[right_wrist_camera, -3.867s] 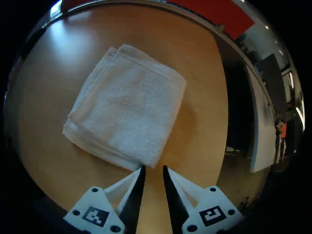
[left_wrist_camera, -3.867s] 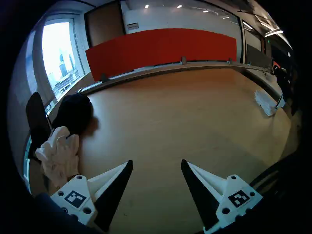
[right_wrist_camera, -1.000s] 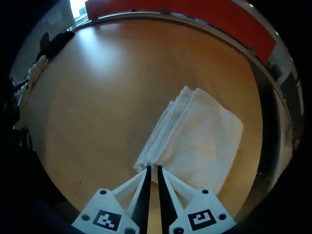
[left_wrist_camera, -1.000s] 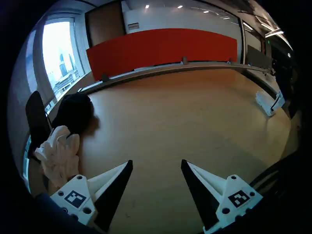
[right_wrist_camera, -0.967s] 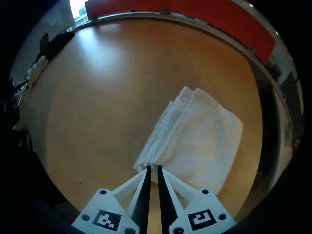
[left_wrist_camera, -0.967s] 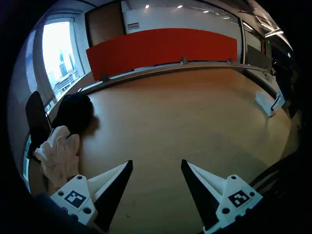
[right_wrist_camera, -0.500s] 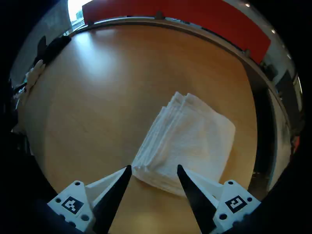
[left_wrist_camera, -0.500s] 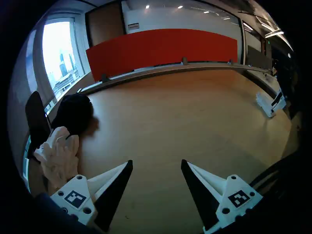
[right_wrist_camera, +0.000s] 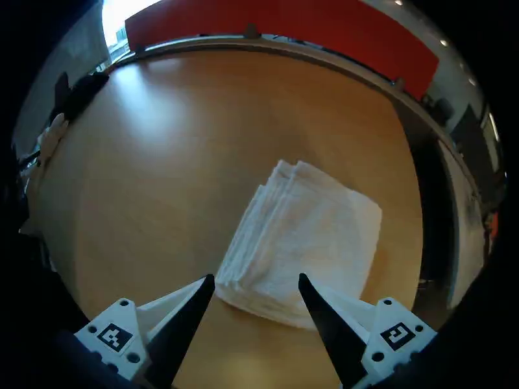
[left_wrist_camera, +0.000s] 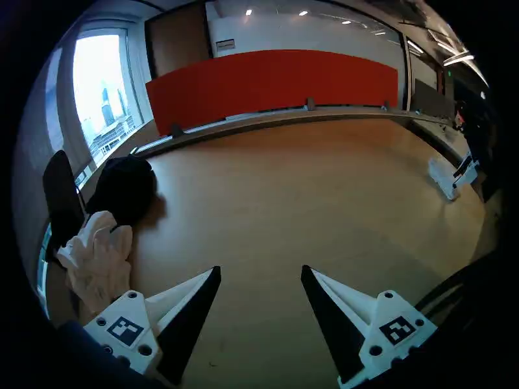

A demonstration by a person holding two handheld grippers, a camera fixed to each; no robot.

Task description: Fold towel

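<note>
Since a second before, the right tool (right_wrist_camera: 255, 276) had spread its fingers wide, letting go of the corner of the towel (right_wrist_camera: 305, 236) that it had pinched. The left tool (left_wrist_camera: 260, 267) had not shifted, its fingers parted over bare counter (left_wrist_camera: 292, 194). The towel lay folded in a thick square on the counter, its near edge between the right tool's fingertips. The stacked layers fanned out along one side, so a careless pass could probably catch one ply and drag the fold open. The right gripper view showed those layers plainly. The left gripper view gave the towel as a small pale shape far off, with a crumpled cloth (left_wrist_camera: 97, 259) close by.
</note>
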